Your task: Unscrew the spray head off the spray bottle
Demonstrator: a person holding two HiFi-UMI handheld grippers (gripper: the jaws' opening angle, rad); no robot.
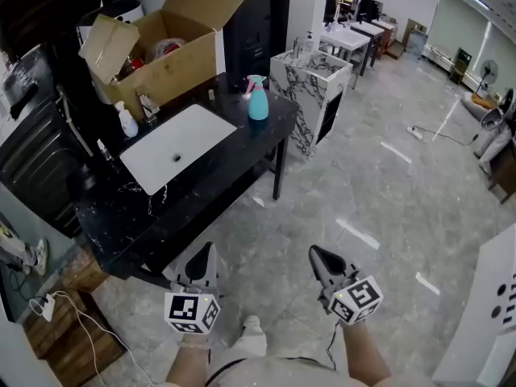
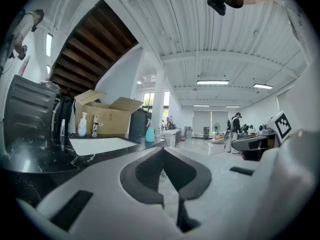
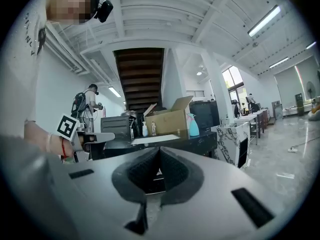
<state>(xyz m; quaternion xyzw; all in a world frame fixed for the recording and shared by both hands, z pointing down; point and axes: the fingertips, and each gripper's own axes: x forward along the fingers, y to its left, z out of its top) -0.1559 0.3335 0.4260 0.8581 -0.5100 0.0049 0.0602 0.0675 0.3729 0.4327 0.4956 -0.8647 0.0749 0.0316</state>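
Observation:
A teal spray bottle with a pink-and-white spray head (image 1: 257, 98) stands upright near the right end of a black marble counter (image 1: 201, 192). It also shows small and far off as the spray bottle (image 2: 149, 132) in the left gripper view and the spray bottle (image 3: 193, 125) in the right gripper view. My left gripper (image 1: 208, 248) and right gripper (image 1: 316, 254) hover low over the floor, well short of the counter. Both are shut with nothing between the jaws. The left gripper (image 2: 162, 150) and right gripper (image 3: 160, 150) point about level toward the counter.
A white sink basin (image 1: 177, 146) is set in the counter. An open cardboard box (image 1: 161, 47) stands at the back, with a white pump bottle (image 1: 126, 120) and a faucet (image 1: 149, 106) beside it. A marble-patterned stand (image 1: 310, 87) lies right of the counter. People stand far off.

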